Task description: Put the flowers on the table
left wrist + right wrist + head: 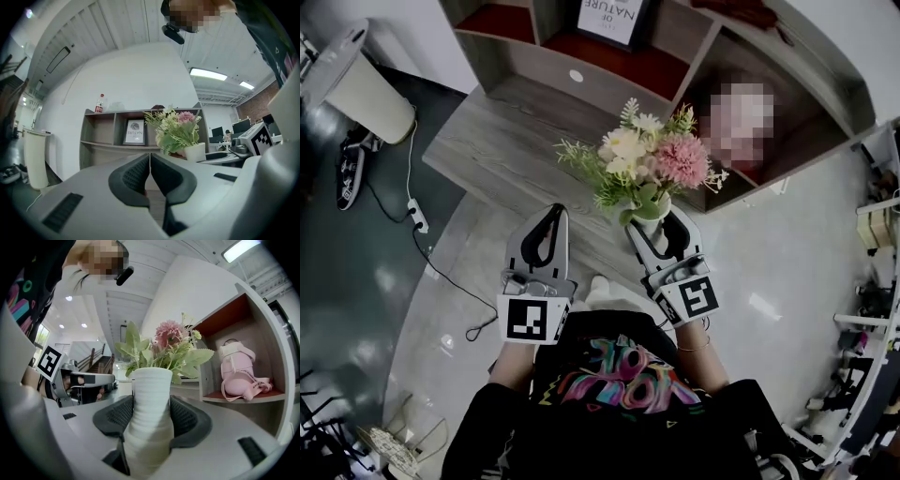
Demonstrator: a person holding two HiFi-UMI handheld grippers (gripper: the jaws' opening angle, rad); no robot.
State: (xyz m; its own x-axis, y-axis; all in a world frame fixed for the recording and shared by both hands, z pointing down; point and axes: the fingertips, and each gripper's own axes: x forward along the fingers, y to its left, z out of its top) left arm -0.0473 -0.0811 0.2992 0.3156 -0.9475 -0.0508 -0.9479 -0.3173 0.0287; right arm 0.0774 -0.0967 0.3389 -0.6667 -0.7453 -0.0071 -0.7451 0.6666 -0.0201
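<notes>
A white ribbed vase (149, 413) with pink and cream flowers (649, 155) and green leaves is clamped between the jaws of my right gripper (656, 228). The vase is held upright above the floor, just in front of the grey wooden table (502, 141). The flowers (166, 345) rise above the vase in the right gripper view. My left gripper (547, 239) is to the left of the vase, shut with nothing in it, its pads (136, 176) pressed together. The bouquet (176, 129) shows to the right in the left gripper view.
A shelf unit (675, 56) stands behind the table, holding a framed print (614, 21) and a pink bag (236, 371). A white cylindrical bin (366, 89) stands at the left, with a cable and power strip (417, 216) on the floor.
</notes>
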